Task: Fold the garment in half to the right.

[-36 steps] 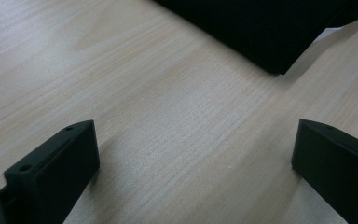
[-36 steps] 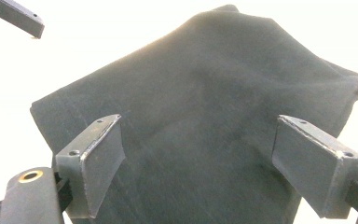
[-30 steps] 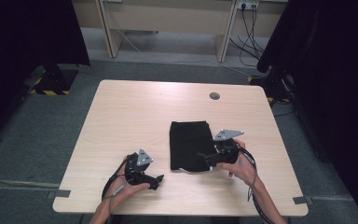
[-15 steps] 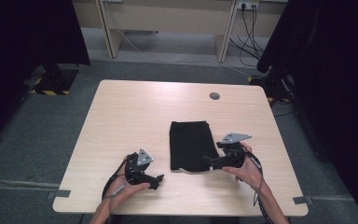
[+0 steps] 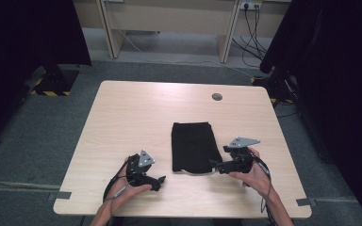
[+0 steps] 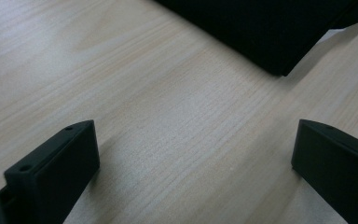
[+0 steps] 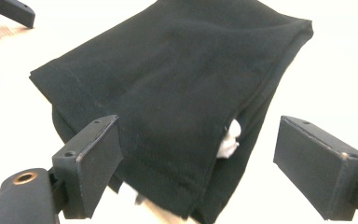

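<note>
We see the folded black cloth [image 5: 193,146] lying near the middle of the table [image 5: 136,117], its long axis running from near to far. Our right gripper [image 5: 215,164] sits at its near right corner with jaws spread wide around the edge, released. Our left gripper [image 5: 160,181] rests near the cloth's near left corner, jaws also apart and empty.

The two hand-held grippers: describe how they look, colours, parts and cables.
Both are black. The left hand-held gripper and the right hand-held gripper each carry a grey three-cornered plate on top and trail a dark cable toward the person. Close up, the jaws are blocky black pads with small screw holes; the right gripper view shows a brass-coloured ring near the left jaw's base. No sleeves are visible on the forearms.
</note>
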